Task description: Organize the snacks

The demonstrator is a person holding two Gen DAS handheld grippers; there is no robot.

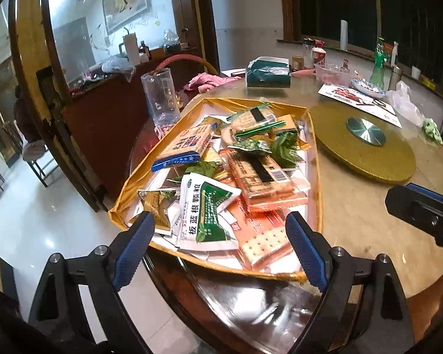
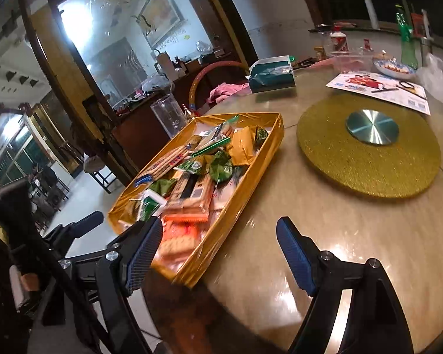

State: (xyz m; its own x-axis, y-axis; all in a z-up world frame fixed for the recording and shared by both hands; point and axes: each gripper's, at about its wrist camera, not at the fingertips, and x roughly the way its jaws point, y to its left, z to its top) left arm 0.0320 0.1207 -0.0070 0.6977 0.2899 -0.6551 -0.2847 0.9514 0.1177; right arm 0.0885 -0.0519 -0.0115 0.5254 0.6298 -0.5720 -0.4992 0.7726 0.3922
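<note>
Sitting at the near left edge of the tabletop (image 2: 354,236), the gold tray (image 1: 317,159) piled with snacks (image 1: 251,174) could tip off if bumped by either spread, empty tool, left tool (image 1: 220,246) or right tool (image 2: 218,252).

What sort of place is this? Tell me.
Probably a home dining room: a large round table bearing a gold turntable, a gold tray of snacks, and a cluttered sideboard behind.
</note>
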